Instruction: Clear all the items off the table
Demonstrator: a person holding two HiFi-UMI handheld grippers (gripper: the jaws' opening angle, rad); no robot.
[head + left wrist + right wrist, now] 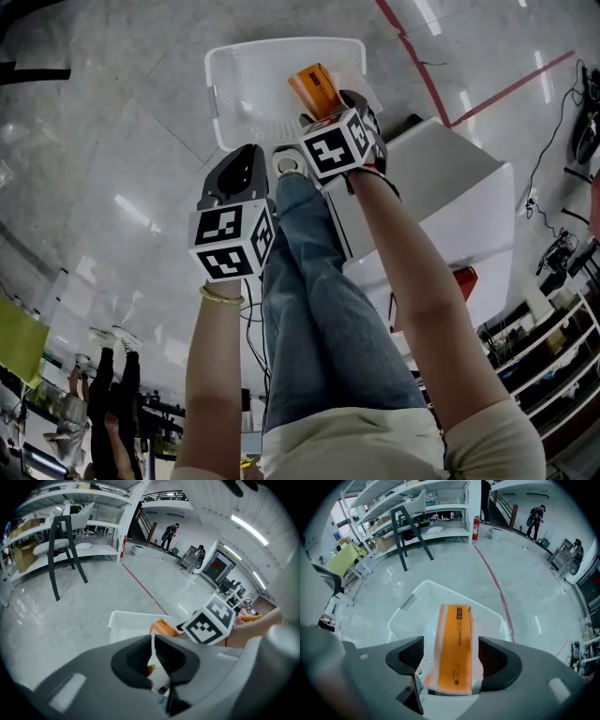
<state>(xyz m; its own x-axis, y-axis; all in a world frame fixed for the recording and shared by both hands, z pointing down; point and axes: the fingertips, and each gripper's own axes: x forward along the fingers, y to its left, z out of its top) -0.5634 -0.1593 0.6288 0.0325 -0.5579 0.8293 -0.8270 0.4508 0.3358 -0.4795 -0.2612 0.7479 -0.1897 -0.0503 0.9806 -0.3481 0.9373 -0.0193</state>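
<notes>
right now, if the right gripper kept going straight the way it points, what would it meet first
Probably the orange box, which sits blurred between the right gripper's open jaws without touching either one. Beyond it is the floor of the white basket, though how far down is unclear.

both bare forearms reach forward and down, side by side: the left arm point(214, 375) carries the left gripper point(153, 643) angled downward with its jaws closed together, while the right arm point(422, 281) holds the right gripper point(451, 645) a little further out - pointing almost straight down, jaws wide apart.
</notes>
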